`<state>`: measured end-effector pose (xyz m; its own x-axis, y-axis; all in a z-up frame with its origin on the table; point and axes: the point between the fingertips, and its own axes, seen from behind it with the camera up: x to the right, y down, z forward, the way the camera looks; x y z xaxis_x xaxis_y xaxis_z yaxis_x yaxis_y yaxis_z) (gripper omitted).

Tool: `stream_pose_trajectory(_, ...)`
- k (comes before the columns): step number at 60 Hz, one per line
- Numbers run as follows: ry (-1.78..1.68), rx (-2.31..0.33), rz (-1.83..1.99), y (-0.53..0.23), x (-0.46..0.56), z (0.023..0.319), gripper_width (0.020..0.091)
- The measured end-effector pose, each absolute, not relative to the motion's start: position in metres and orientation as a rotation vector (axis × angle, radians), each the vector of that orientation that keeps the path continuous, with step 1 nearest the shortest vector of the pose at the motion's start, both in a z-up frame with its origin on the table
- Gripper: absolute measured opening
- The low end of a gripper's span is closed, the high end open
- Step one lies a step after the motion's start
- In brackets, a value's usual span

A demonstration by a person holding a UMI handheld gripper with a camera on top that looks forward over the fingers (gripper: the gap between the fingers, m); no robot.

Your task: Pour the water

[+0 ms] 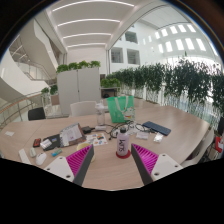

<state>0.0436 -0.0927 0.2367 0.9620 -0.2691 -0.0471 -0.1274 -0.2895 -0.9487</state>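
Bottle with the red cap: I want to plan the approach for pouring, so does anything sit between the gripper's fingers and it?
Nothing visible does. The bottle stands upright on the table, just ahead of the open gripper and roughly centred on the gap between its fingers. The laptop and the clutter lie off to the sides.

The gripper (113, 160) has two dark fingers (80, 166), each bearing a ridged magenta pad.

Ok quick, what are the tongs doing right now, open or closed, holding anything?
Tongs: open, holding nothing; the small clear plastic bottle with a red label stands on the light wooden table between the two fingers, with gaps either side.
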Motion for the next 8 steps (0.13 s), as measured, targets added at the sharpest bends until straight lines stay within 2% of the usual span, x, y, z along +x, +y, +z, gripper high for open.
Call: stream_pose_trajectory(8, 0.275, -1.856, -0.136, -0.135, 0.014, 0.269, 0.0827)
